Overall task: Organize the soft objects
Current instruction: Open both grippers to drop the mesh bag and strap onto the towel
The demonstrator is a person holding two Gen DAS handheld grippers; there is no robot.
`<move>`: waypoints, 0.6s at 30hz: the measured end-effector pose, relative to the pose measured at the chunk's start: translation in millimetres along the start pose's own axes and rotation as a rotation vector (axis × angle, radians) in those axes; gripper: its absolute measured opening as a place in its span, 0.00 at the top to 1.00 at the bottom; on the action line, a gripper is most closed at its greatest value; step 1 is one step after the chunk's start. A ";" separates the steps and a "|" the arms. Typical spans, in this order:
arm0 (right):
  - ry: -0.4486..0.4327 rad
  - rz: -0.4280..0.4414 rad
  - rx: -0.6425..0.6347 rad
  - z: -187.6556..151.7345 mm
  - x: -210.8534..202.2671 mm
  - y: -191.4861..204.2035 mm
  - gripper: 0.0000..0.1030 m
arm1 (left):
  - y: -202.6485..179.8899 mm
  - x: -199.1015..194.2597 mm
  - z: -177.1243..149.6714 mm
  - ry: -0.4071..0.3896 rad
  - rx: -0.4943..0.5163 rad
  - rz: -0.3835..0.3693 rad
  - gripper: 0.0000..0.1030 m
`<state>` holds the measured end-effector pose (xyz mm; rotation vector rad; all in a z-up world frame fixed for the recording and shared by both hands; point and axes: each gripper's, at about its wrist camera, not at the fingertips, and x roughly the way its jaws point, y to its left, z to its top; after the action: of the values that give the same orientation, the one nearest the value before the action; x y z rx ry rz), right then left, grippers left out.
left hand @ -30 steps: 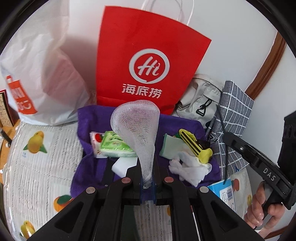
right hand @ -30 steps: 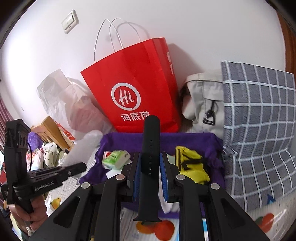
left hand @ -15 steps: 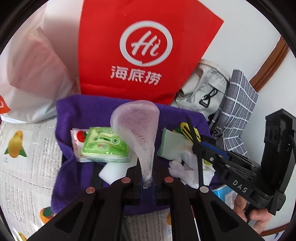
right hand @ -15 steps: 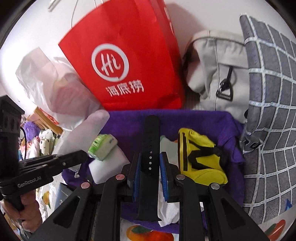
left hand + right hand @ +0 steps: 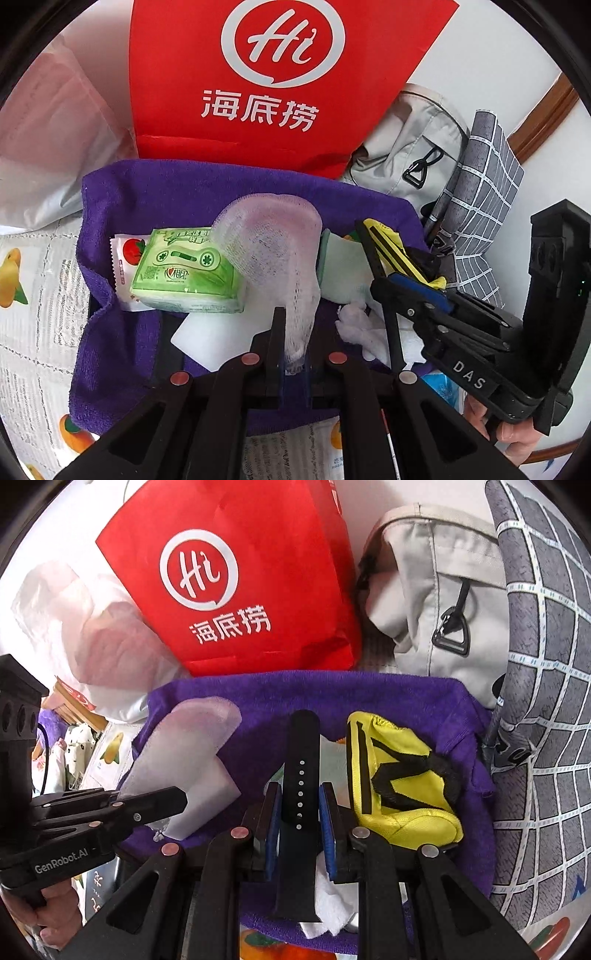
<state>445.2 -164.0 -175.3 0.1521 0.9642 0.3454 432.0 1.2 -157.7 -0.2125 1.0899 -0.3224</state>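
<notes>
My left gripper (image 5: 293, 343) is shut on a white foam mesh sleeve (image 5: 269, 240) and holds it over a container lined with purple cloth (image 5: 177, 192). My right gripper (image 5: 301, 812) is shut on a black watch strap (image 5: 301, 771) above the same purple cloth (image 5: 369, 690). In the container lie a green tissue pack (image 5: 184, 273), a red-and-white sachet (image 5: 125, 258), a white foam block (image 5: 210, 336), a yellow and black pouch (image 5: 399, 779), a pale green cloth (image 5: 343, 266) and white tissue (image 5: 365, 328). The mesh sleeve (image 5: 184, 749) also shows in the right wrist view.
A red paper bag (image 5: 277, 74) stands behind the container against the wall. A white plastic bag (image 5: 48, 140) is at the left, a beige bag (image 5: 432, 590) and a grey checked bag (image 5: 539, 701) at the right. A fruit-print tablecloth (image 5: 33, 317) covers the table.
Both grippers have moved forward and down toward the purple-lined container, still holding the mesh sleeve and the strap. The right gripper has come in closer beside the left.
</notes>
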 end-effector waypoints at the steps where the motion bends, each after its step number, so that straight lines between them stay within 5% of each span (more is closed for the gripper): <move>1: 0.004 -0.002 -0.002 -0.3 1.1 -0.1 0.80 | 0.0 1.1 0.4 0.003 -0.003 0.001 0.89; 10: 0.024 -0.020 -0.032 2.1 5.4 7.0 0.78 | -5.4 1.9 0.1 0.012 0.008 0.029 0.68; 14: 0.019 -0.010 -0.033 3.2 0.7 7.5 0.64 | -6.8 0.6 0.2 0.013 0.015 0.043 0.59; 18: 0.006 0.000 -0.020 4.1 -7.3 5.1 0.63 | -10.7 -3.9 0.8 0.005 0.026 0.059 0.48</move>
<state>443.7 -161.8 -165.9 0.1330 0.9669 0.3551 429.4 -7.4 -150.6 -0.1564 1.0942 -0.2842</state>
